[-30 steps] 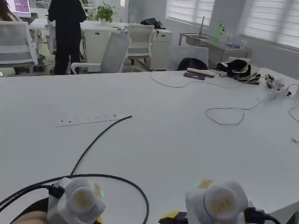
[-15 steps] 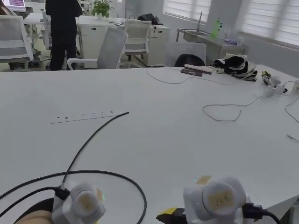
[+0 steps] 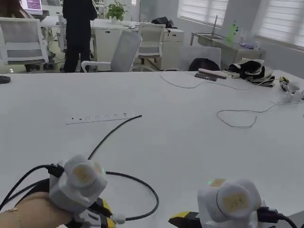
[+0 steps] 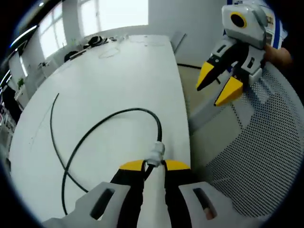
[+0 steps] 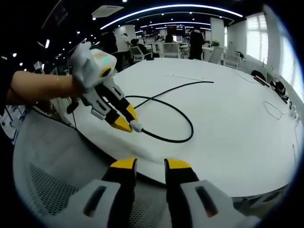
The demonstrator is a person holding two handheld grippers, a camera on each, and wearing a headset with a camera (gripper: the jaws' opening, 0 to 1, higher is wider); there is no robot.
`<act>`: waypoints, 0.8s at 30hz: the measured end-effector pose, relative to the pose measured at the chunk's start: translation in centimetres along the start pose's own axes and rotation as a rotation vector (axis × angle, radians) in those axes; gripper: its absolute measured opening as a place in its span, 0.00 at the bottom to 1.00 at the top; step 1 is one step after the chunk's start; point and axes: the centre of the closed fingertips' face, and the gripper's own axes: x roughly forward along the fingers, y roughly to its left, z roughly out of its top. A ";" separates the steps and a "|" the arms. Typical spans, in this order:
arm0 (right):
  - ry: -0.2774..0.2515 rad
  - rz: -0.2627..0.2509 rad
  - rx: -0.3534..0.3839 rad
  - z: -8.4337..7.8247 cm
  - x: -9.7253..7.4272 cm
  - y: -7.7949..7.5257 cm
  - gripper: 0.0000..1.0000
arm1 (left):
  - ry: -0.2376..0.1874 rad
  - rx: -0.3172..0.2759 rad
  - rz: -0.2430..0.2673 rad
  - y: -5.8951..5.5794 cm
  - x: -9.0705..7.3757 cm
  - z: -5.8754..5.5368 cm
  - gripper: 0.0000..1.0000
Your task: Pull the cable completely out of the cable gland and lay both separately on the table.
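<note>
Pinching the white cable gland (image 4: 156, 153) in the left hand-held gripper (image 4: 153, 165), at the near edge of the surface (image 3: 190, 123).
Feeding out of the gland and not yet pulled free, a black cable (image 4: 95, 128) looping across the white top; off the edge, empty with jaws apart, the right hand-held gripper (image 5: 151, 164).
</note>
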 end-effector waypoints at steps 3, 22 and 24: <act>0.009 0.012 0.000 -0.1 0.0 0.2 0.23 | -0.035 -0.011 0.035 0.5 -2.2 0.9 0.16; -0.043 0.105 -0.094 3.5 -2.1 1.3 0.27 | -0.108 0.067 0.211 -4.5 -12.5 3.4 0.16; -0.117 0.139 -0.104 6.1 -3.2 2.0 0.28 | -0.131 0.050 0.239 -5.1 -13.3 3.3 0.16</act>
